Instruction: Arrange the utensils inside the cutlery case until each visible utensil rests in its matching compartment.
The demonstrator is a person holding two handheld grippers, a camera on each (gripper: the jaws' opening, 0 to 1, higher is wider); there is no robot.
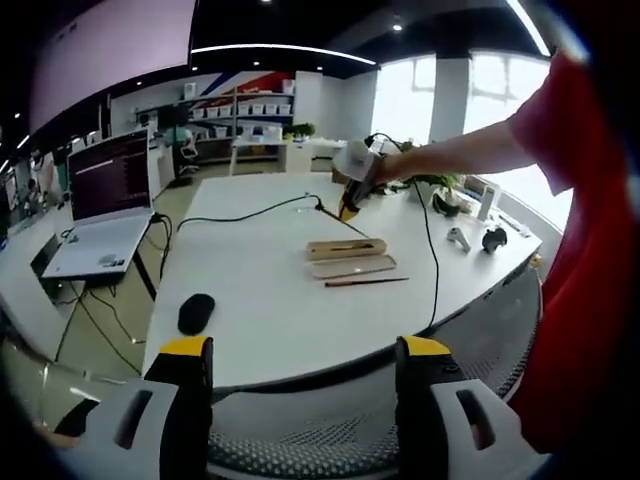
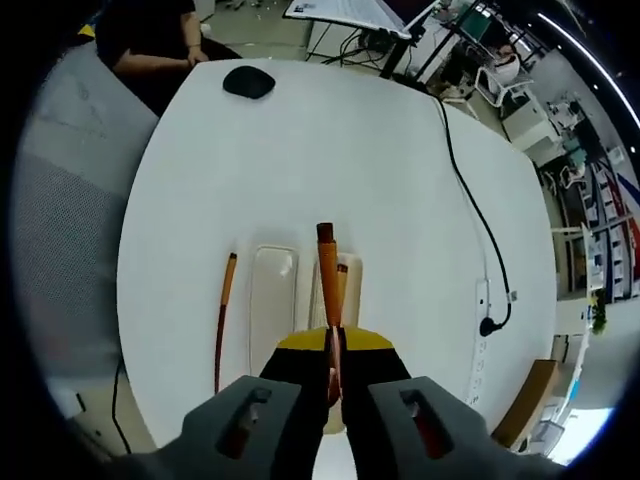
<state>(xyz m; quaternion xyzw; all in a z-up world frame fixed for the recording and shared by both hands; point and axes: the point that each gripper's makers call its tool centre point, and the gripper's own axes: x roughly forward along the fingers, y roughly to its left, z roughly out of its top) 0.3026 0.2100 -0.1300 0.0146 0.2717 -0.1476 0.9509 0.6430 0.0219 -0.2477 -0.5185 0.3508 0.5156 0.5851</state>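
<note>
The cutlery case lies in two halves mid-table: a pale half [image 2: 272, 310] and a wooden half [image 2: 345, 285], the same case [image 1: 346, 248] seen small from afar. My right gripper [image 2: 335, 362] hovers over it, shut on a brown chopstick [image 2: 326, 275] that points forward above the wooden half. A second brown chopstick [image 2: 224, 320] lies on the table beside the pale half, the same chopstick [image 1: 366, 282] lying in front of the case. My left gripper [image 1: 305, 352] stands open and holds nothing, back from the table's near edge. The right gripper [image 1: 355, 178] hangs above the case.
A black mouse [image 1: 196, 312] sits near the table's edge, the same mouse [image 2: 248, 82]. A black cable [image 2: 470, 200] runs to a power strip [image 2: 484, 300]. A laptop [image 1: 100, 200] stands on a side desk. A mesh chair back [image 1: 330, 440] lies under my left gripper.
</note>
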